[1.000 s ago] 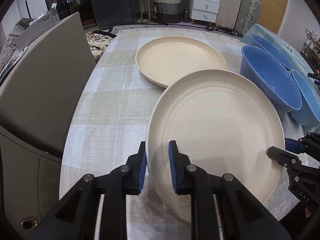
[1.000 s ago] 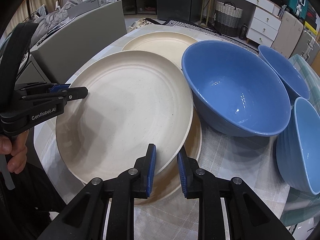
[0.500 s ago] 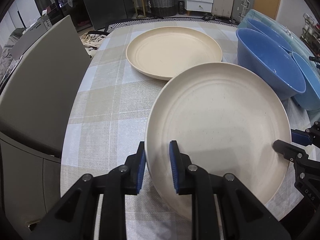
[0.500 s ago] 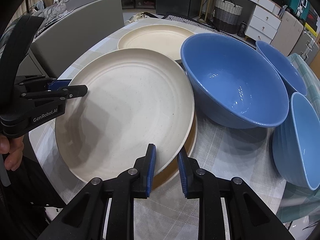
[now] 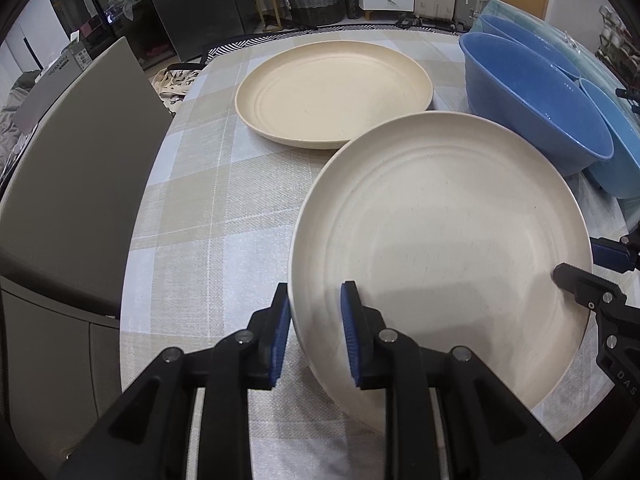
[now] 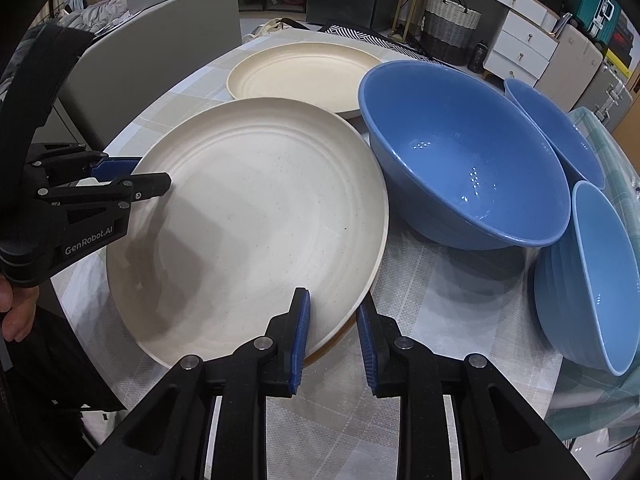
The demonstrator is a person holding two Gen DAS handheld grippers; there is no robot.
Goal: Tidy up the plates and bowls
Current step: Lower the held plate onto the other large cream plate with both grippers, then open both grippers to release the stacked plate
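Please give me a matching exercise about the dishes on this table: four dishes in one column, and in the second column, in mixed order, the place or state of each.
Things:
1. off-white plate
2. cream-yellow plate
3. nearest dark-blue bowl
4. light-blue bowl

Places or states:
a. tipped on its side at the right edge
b. flat, at the far side of the table
c. closest to the cameras
d. between the off-white plate and the light-blue bowl

Pairs: 1-c, 2-b, 3-d, 4-a
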